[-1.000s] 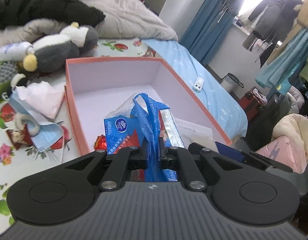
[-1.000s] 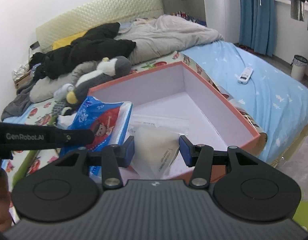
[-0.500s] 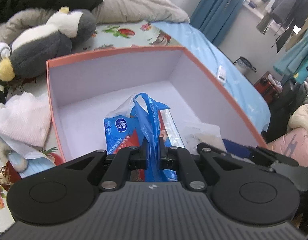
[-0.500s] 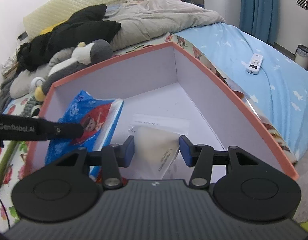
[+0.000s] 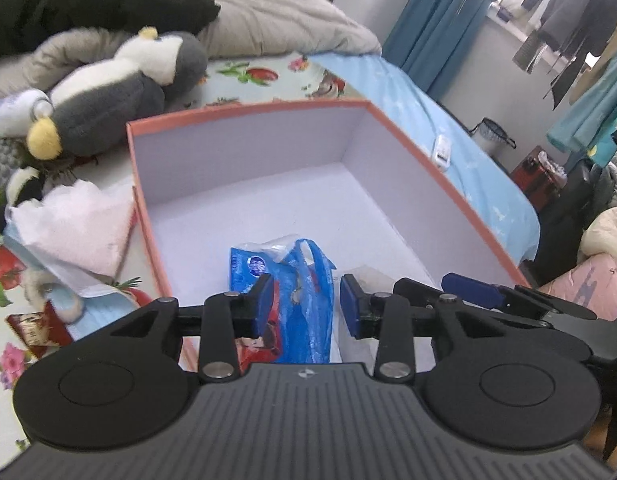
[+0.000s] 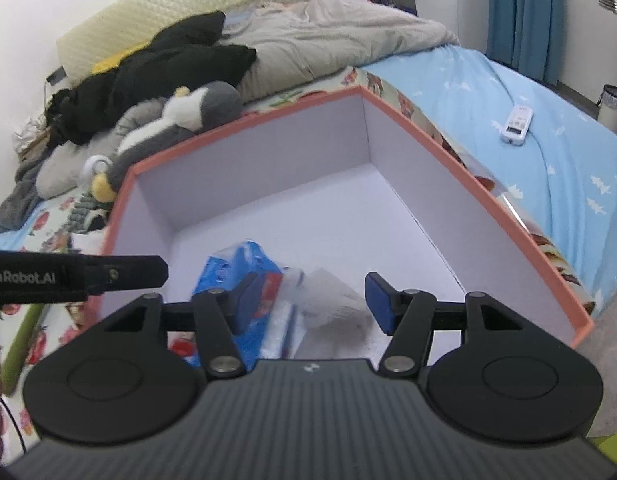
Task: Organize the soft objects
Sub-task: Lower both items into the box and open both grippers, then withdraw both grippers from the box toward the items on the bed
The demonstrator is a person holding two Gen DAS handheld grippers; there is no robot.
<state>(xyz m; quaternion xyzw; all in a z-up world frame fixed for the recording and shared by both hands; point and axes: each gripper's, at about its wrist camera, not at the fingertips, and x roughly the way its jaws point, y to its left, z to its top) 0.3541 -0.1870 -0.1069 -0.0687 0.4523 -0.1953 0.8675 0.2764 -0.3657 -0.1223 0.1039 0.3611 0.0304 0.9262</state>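
Left wrist view: the left gripper point(image 5: 306, 306) has its jaws opening; the blue tissue pack point(image 5: 286, 300) lies between them, released, on the floor of the orange box point(image 5: 244, 110) at its near end. The pack looks light, soft and slippery in its film wrap; its loop handle is probably the best hold.

Right wrist view: the right gripper point(image 6: 312, 304) has its jaws opening around a white pouch point(image 6: 334, 300), untouched, inside the orange box beside the blue tissue pack. It appears limp and light.
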